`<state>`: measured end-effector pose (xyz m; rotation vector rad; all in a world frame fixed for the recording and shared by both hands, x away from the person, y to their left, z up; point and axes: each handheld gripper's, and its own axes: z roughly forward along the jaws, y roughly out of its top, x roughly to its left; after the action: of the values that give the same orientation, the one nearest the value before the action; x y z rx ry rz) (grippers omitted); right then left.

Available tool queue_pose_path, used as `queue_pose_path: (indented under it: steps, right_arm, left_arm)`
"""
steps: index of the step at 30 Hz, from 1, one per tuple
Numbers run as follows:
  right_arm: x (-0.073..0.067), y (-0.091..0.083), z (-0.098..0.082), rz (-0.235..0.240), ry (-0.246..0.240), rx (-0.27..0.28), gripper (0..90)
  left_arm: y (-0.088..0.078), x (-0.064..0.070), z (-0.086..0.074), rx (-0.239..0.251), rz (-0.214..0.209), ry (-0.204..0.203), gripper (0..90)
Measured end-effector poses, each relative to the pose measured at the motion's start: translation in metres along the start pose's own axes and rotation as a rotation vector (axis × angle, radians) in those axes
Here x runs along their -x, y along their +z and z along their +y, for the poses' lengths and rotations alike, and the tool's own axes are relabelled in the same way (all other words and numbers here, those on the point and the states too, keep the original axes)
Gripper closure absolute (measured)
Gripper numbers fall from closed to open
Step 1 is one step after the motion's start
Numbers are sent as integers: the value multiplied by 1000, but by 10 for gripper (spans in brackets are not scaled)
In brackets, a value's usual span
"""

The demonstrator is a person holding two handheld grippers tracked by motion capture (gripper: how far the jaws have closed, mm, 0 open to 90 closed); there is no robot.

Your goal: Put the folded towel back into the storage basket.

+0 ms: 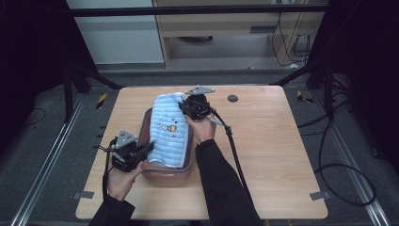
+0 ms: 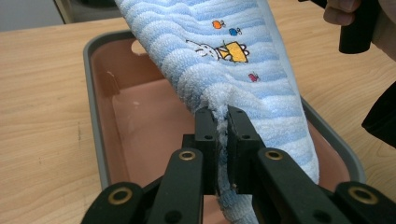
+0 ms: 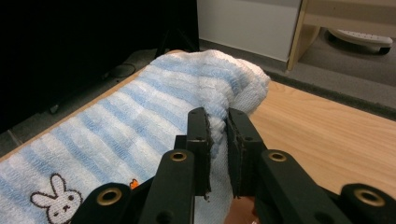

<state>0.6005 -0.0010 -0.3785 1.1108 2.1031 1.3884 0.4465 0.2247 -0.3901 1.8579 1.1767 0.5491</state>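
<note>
The blue striped towel (image 1: 169, 129) is stretched above the pink tray (image 1: 167, 172) on the table (image 1: 273, 155). The left gripper (image 1: 149, 147) pinches its near end, and the right gripper (image 1: 184, 107) pinches its far end, the 2 jaws pressed on the cloth.

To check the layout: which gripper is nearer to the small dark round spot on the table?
Right. The right gripper pinches the towel at the tray's far end, close to the spot. The left gripper holds the near end.
</note>
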Motion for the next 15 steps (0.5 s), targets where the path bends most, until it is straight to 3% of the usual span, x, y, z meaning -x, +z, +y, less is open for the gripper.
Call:
queue_pose_path:
  steps: [15]
  right_arm:
    - [4, 14, -22, -4, 13, -45, 808]
  left_arm:
    - [17, 3, -13, -55, 2, 11, 841]
